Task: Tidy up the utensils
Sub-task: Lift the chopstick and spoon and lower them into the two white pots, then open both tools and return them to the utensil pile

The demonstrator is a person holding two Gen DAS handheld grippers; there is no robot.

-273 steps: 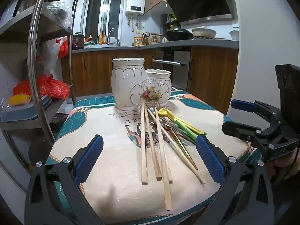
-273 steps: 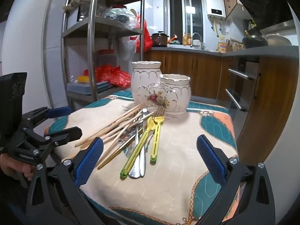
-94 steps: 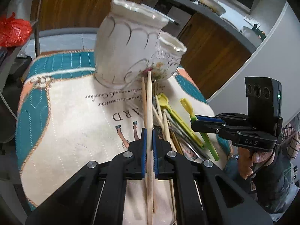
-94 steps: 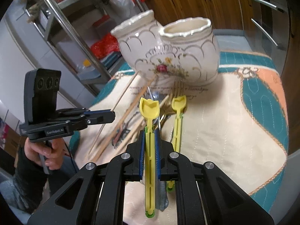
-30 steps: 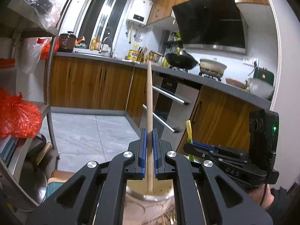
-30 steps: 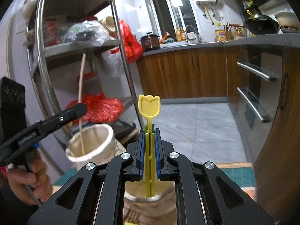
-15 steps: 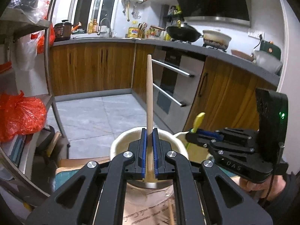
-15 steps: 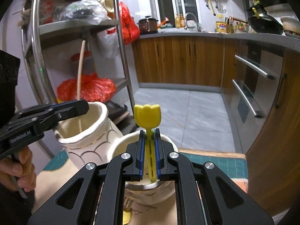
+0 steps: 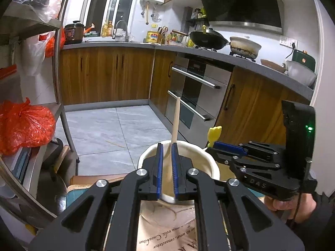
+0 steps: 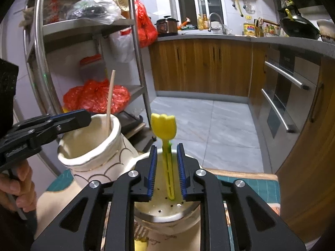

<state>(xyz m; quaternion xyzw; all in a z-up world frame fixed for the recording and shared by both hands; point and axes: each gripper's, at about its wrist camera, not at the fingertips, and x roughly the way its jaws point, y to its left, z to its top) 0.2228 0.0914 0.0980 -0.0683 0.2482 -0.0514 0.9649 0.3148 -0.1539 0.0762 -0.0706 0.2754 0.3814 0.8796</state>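
Observation:
My left gripper (image 9: 166,149) is open just above the tall white ceramic jar (image 9: 211,163). A wooden chopstick (image 9: 175,121) stands in that jar, free between the jaws. My right gripper (image 10: 166,150) is open above the shorter white jar (image 10: 167,215). A yellow-green utensil with a tulip-shaped end (image 10: 164,128) stands in that jar, loose between the jaws. The right wrist view also shows the tall jar (image 10: 92,159) with the chopstick (image 10: 110,100) and the left gripper (image 10: 69,118). The left wrist view shows the right gripper (image 9: 226,146) and the yellow utensil (image 9: 213,133).
Both jars stand on a cream and teal cloth (image 9: 167,236). A metal shelf rack (image 10: 41,62) with red bags (image 10: 94,96) stands to the left. Kitchen cabinets and an oven (image 9: 194,96) lie beyond over a grey tiled floor (image 10: 209,125).
Both grippers have opened. The chopstick has dropped into the tall jar and the yellow utensil into the short jar; both now stand free between the jaws.

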